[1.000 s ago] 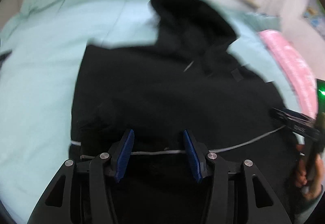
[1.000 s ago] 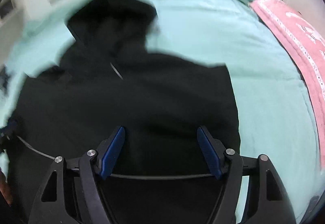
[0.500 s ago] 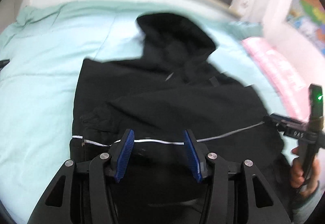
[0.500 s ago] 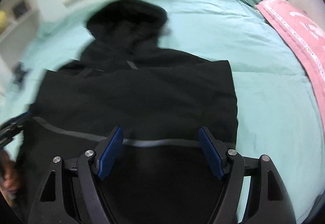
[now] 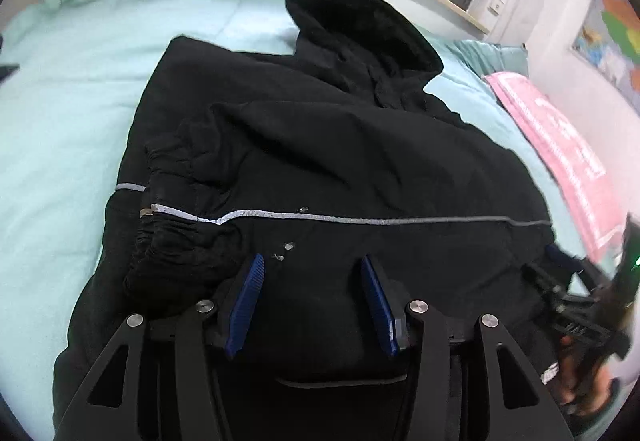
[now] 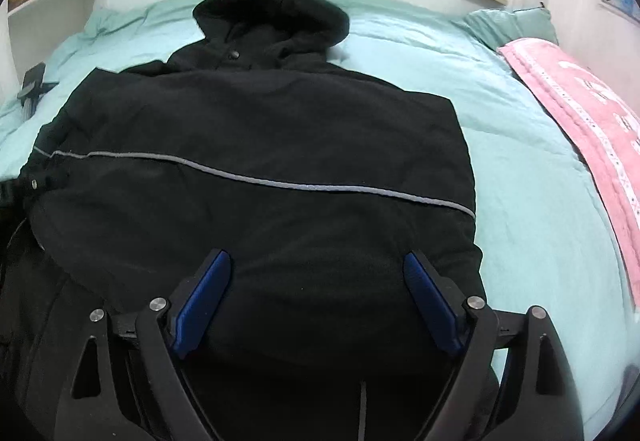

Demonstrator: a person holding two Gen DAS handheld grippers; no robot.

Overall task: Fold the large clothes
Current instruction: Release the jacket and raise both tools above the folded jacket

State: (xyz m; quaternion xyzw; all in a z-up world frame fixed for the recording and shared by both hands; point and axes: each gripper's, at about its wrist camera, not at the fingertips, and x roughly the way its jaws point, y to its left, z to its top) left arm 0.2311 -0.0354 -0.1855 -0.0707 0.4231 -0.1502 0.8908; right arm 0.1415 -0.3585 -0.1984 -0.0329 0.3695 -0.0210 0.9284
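A large black hooded jacket [image 5: 340, 153] lies on the mint-green bed, hood [image 5: 360, 25] toward the window, with a grey reflective stripe [image 5: 360, 219] across it. A sleeve with a gathered cuff [image 5: 168, 241] is folded over the body. My left gripper [image 5: 312, 281] is open above the jacket's lower part, holding nothing. My right gripper [image 6: 318, 277] is open above the same jacket [image 6: 260, 129], holding nothing. The right gripper also shows at the right edge of the left wrist view [image 5: 576, 305].
The mint-green bed cover [image 6: 500, 121] spreads around the jacket. A pink blanket [image 6: 580, 109] lies along the right side. A green pillow [image 6: 508, 25] sits at the far right. A small dark object [image 6: 34, 83] lies at the far left. White shelves [image 6: 52, 1] stand left.
Both grippers have pulled back and tilted up, so the whole jacket and the window show. The reflective stripe now sits farther ahead of the fingers. Both stay open.
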